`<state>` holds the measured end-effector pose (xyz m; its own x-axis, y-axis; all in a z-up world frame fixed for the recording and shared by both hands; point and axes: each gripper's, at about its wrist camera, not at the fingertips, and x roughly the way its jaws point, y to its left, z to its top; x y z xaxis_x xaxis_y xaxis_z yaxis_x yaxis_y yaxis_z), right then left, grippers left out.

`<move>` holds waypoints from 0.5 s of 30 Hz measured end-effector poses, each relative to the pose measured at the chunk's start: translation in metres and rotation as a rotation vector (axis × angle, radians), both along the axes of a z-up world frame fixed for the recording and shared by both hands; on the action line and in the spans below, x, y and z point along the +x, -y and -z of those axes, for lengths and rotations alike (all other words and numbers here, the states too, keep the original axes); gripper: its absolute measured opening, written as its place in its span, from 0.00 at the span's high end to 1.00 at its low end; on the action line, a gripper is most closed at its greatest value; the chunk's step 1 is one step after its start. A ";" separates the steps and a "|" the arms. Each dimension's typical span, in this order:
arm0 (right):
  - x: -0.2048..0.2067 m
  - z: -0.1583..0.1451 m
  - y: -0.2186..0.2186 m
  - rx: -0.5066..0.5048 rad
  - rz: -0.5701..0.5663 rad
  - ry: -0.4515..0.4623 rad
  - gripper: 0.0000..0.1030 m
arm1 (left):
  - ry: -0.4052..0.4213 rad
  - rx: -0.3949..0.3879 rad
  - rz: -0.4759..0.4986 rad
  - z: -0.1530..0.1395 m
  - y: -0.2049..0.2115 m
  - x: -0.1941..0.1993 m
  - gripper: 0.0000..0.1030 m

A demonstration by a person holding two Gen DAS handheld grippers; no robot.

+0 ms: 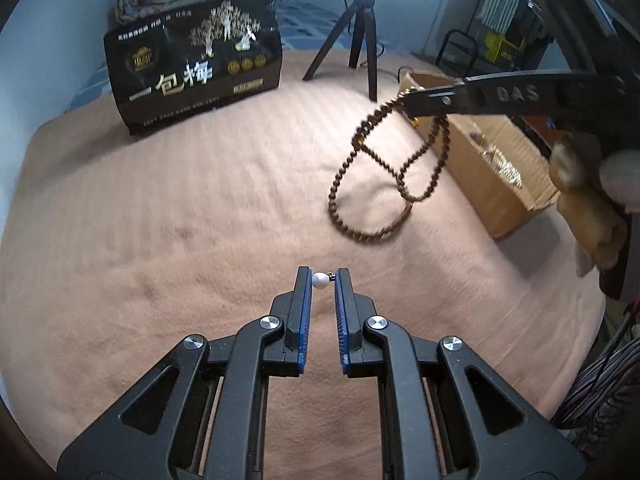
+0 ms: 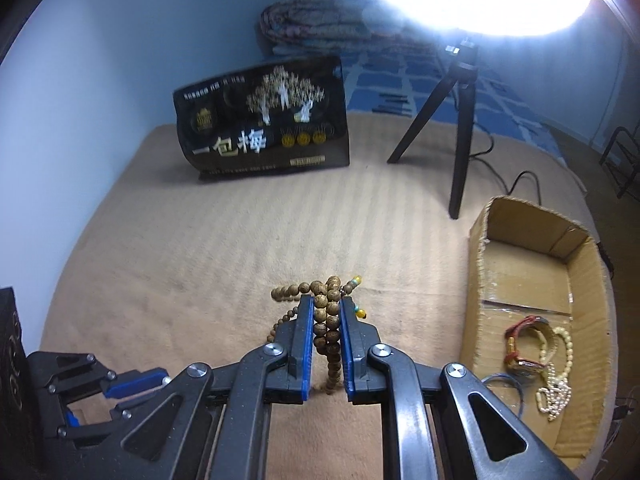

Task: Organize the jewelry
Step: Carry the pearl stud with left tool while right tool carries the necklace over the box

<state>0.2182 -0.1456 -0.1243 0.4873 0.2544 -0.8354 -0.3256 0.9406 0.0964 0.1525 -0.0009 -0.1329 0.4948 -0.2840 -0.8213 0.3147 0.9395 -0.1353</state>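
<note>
My left gripper (image 1: 323,278) is shut on a small white pearl earring (image 1: 321,280), held at the fingertips just above the tan blanket (image 1: 180,220). My right gripper (image 2: 326,304) is shut on a brown wooden bead necklace (image 2: 331,328). In the left wrist view the right gripper (image 1: 416,98) holds the necklace (image 1: 372,184) in the air, its loops hanging beside the cardboard box (image 1: 480,176). The left gripper (image 2: 132,390) shows low at the left of the right wrist view. The box (image 2: 516,276) holds a red watch (image 2: 520,344), a cream bead strand (image 2: 560,376) and a blue ring (image 2: 504,392).
A black printed bag (image 2: 264,120) stands at the back of the blanket. A black tripod (image 2: 460,120) with a ring light stands behind the box, its cable trailing right. A folded quilt (image 2: 316,20) lies against the blue wall.
</note>
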 end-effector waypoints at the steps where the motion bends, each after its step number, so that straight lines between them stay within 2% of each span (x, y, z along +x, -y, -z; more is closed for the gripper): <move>1: -0.003 -0.006 0.003 0.006 0.000 0.012 0.90 | 0.006 -0.004 -0.001 -0.002 0.001 0.001 0.90; 15: -0.044 -0.084 0.048 0.091 0.008 0.173 0.90 | 0.099 -0.071 0.000 -0.047 0.029 0.010 0.90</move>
